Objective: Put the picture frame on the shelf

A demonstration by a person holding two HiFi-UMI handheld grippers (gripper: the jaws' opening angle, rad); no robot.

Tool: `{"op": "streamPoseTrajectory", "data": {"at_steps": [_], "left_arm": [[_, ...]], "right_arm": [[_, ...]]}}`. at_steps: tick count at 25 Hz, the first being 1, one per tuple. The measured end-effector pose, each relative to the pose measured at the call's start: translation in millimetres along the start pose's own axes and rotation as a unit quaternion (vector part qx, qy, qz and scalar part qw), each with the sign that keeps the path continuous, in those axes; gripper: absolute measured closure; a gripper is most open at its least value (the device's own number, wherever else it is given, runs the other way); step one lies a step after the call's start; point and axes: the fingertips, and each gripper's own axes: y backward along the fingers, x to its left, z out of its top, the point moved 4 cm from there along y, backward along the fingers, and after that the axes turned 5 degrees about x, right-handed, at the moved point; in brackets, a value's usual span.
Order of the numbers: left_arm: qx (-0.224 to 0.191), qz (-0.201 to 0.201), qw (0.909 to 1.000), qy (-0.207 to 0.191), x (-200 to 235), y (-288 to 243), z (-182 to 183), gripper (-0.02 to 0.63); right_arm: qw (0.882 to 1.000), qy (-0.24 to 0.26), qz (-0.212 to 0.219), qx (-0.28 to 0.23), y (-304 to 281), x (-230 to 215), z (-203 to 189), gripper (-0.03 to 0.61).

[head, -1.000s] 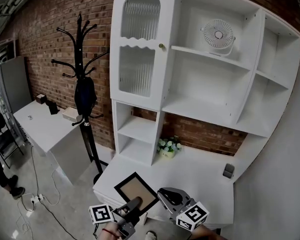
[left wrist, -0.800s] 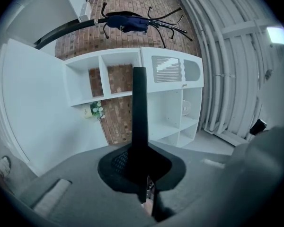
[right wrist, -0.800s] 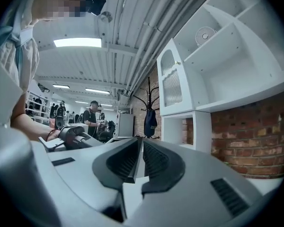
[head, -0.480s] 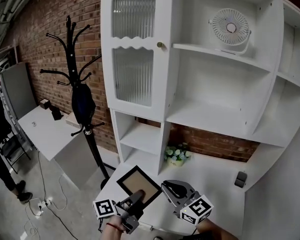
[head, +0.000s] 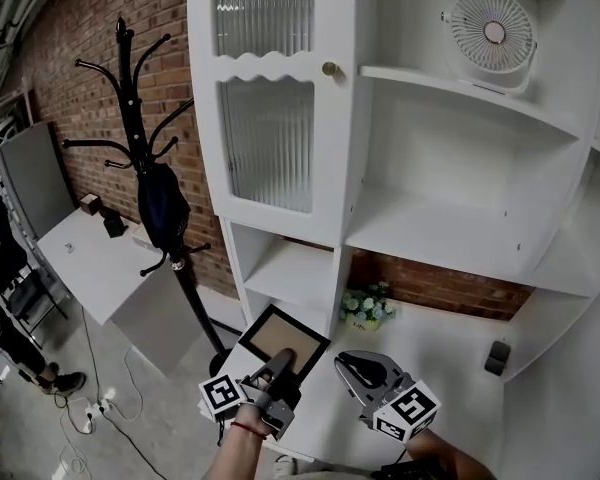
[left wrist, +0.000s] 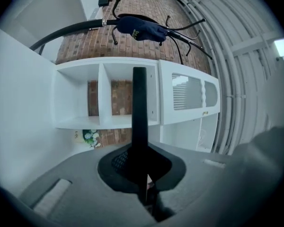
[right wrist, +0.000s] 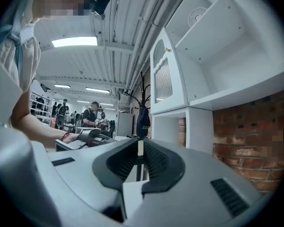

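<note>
Head view: shelf unit (head: 420,233) looms nearer than a moment ago; left gripper (head: 282,360) pinches the picture frame (head: 280,333) by its near edge, over the unit's desk corner, below the low cubbies; approach under way, frame not yet placed; right gripper (head: 352,368) alongside, jaws together, empty.
Left gripper view: frame edge-on between pressed pads; bare cubbies ahead; flowers (left wrist: 89,137) beside them.
Right gripper view: only a slit between jaws; unit's wide middle shelf bare, roomy.

Lower cubby (head: 292,271): open front, bare inside.
Middle shelf (head: 430,230): wide, bare.
Top shelf (head: 420,80): fan (head: 492,30) at right.
Counter (head: 450,343): flower pot (head: 366,308) at back, small dark object (head: 497,356) far right.
Left flank: coat rack (head: 150,183) near.
</note>
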Motion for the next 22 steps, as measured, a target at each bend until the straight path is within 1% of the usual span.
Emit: {"op": "streamPoseTrajectory", "data": {"at_steps": [5,11,15,20,22], "left_arm": [[-0.045,-0.001,0.9989,0.008,11.4,-26.9,35.0,0.595],[-0.092,0.001,0.9954,0.027,30.7,-44.0,69.0,0.595],[-0.106,0.019,0.9938,0.029,50.0,-56.9,84.8,0.595],[-0.117,0.041,0.9916,0.039,70.5,-73.4,95.6,0.595],[-0.12,0.05,0.9909,0.036,81.0,-78.4,100.3,0.595]], "right_arm": [[1.0,-0.002,-0.006,0.01,-24.5,-19.8,1.3,0.549],[1.0,-0.004,-0.002,0.028,-54.0,-26.3,-5.8,0.549],[0.999,-0.011,-0.003,0.038,-67.0,-28.9,-12.9,0.549],[0.999,-0.016,-0.003,0.05,-79.0,-34.4,-19.4,0.549],[0.998,-0.016,-0.002,0.054,-82.1,-36.8,-22.9,0.549]]}}
